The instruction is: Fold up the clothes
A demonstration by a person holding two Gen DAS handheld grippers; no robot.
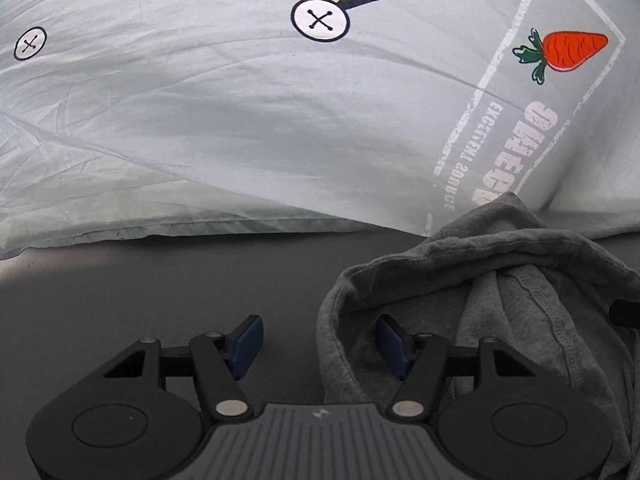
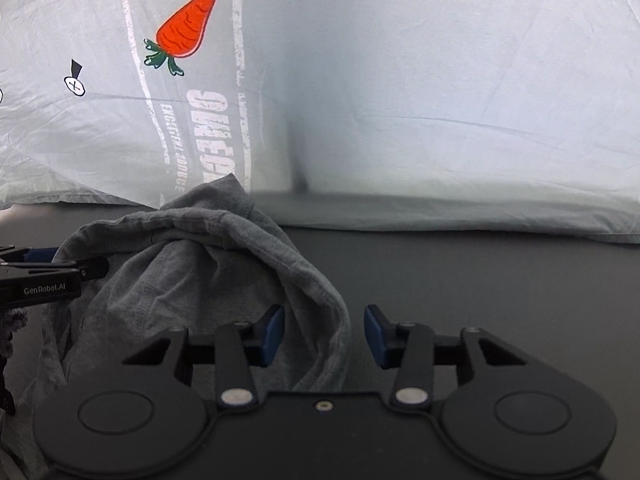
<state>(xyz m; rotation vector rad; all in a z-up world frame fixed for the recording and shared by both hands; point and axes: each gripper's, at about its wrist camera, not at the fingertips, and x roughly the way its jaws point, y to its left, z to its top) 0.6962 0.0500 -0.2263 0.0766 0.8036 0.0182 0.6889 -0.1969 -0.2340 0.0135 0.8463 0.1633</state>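
Trouble could come from how the gray shirt (image 1: 500, 300) sits: it is bunched in a lump on the dark gray tabletop (image 1: 140, 300), close to the edge of a pale bedsheet (image 1: 200, 120) that lies along the far side.

The left gripper (image 1: 320, 346) is partly open, and the shirt's hem passes between its blue pads (image 1: 248, 344) without being pinched. The right gripper (image 2: 324, 336) is also partly open, with the other folded edge in its gap, not squeezed yet. If a claw shuts on two layers at once, the shirt may lift as a ball and not open flat. A thin pinch could slip off.

The sheet has a carrot picture (image 2: 186, 26) and button drawings (image 1: 320, 20). No more of the room shows.
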